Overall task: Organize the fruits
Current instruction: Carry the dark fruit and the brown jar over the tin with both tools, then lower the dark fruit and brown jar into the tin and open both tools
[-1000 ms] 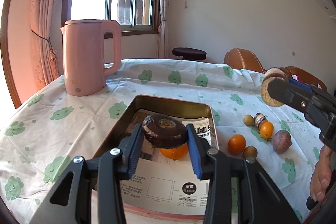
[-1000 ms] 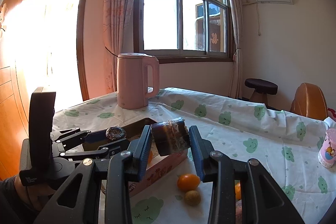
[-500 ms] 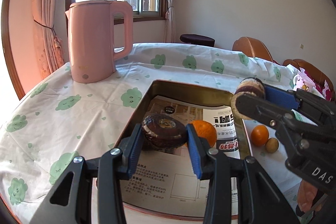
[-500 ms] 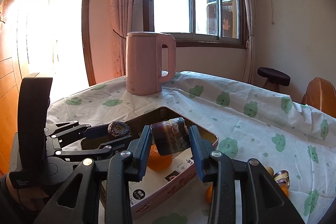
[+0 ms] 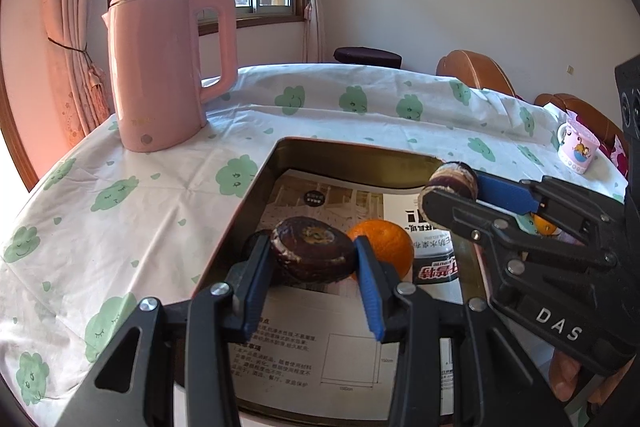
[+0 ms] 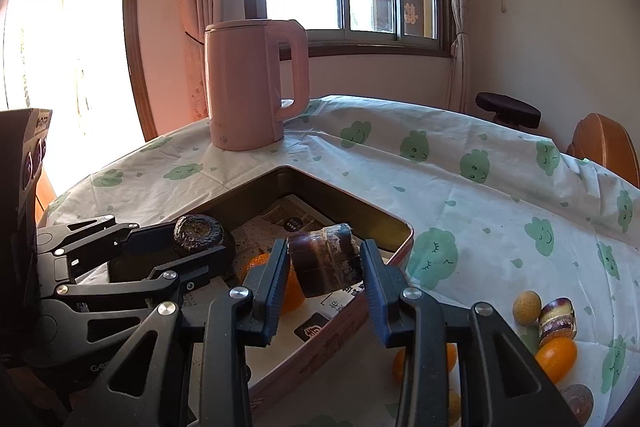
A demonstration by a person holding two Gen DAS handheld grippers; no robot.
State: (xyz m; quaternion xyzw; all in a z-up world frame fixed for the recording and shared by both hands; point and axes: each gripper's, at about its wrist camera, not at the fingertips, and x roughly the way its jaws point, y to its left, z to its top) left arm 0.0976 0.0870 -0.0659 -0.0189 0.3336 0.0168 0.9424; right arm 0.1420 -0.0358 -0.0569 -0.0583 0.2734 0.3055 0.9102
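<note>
Over the metal tray (image 5: 256,187) I am holding both grippers, each one clamped on a dark brown, wrinkled fruit. My left gripper (image 5: 314,277) is pinching a flattened, round fruit (image 5: 314,253) with a pale, scuffed rim and a yellowish patch on its top face; it is hanging just above the printed paper (image 5: 344,347) lining the tray floor. My right gripper (image 6: 324,277) is squeezing a second dark fruit (image 6: 326,259), which is looking blocky and glossy from this side, possibly wrapped in film, though glare is making that hard to judge. It is hovering over the tray's near rim. One orange (image 5: 386,245) is lying in the tray, directly behind the left gripper's fruit and partly hidden by it.

Out on the cloud-print tablecloth (image 6: 480,195), to the right of the tray, more fruit is sitting loose: a small tan round one (image 6: 527,307), a dark striped one (image 6: 558,317) just beside it, and a small orange one (image 6: 556,355) below that. A pink kettle (image 6: 250,87) is standing beyond the tray's far corner, and a patterned mug (image 5: 578,147) is sitting at the table's far right. Each gripper's black frame is blocking part of the other's view of the tray.
</note>
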